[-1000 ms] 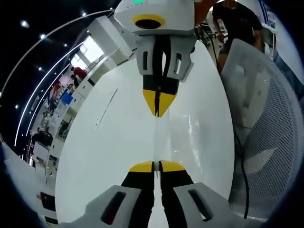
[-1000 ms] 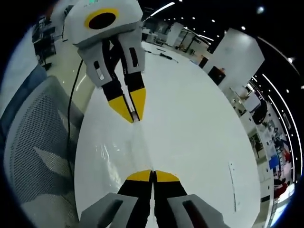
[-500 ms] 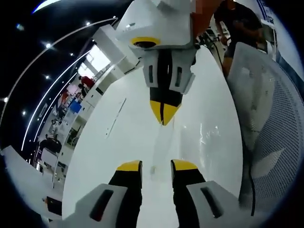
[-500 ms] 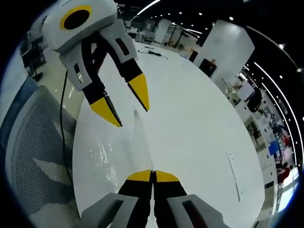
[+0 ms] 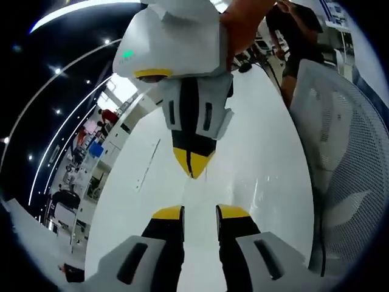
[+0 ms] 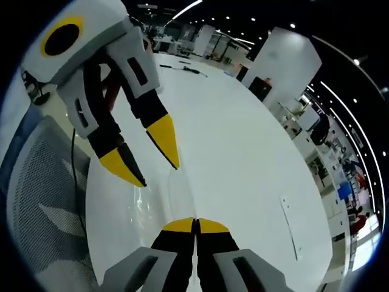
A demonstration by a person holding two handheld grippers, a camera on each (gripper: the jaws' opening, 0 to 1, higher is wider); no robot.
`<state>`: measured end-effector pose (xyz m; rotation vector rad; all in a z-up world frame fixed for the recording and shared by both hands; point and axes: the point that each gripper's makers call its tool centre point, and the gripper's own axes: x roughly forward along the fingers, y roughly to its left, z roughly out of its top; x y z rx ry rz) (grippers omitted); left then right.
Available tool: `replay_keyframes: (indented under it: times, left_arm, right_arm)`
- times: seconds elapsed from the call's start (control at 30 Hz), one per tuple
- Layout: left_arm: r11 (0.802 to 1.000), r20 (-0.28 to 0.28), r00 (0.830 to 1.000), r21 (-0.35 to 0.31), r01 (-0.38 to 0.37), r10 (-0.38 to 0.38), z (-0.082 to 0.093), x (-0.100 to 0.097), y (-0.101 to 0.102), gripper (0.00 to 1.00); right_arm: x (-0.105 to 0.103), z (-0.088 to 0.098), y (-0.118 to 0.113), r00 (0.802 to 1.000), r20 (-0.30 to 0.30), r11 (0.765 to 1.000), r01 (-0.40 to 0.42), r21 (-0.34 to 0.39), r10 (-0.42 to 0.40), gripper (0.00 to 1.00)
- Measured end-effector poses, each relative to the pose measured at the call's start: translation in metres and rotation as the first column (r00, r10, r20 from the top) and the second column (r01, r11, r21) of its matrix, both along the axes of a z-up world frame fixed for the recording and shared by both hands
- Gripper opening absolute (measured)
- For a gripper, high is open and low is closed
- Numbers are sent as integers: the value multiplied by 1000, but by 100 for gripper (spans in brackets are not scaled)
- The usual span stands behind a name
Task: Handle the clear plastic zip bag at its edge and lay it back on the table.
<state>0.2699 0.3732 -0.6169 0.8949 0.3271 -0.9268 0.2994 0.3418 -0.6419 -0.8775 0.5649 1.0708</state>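
Pinching the glossy clear bag (image 6: 173, 198), right tool (image 6: 195, 222) stays-free closed; left tool (image 5: 200, 211) gapes.

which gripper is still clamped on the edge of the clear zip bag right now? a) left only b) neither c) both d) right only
d: in the right gripper view the right gripper has its yellow tips pressed together on the edge of the clear plastic zip bag, while the left gripper has its tips spread apart above the white table.
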Motion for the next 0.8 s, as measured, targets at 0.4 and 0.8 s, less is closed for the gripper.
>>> replay_keyframes:
  times: [0.4, 0.8]
  left_arm:
    - [1000, 62, 998, -17, -6, 7, 23, 25, -13, 16]
    - [1000, 51, 999, -21, -11, 12, 19, 20, -7, 17]
  right_arm:
    - [47, 34, -1, 996, 93, 1000, 8, -10, -7, 0]
    - [109, 100, 1, 964, 267, 1000, -1, -29, 9, 0]
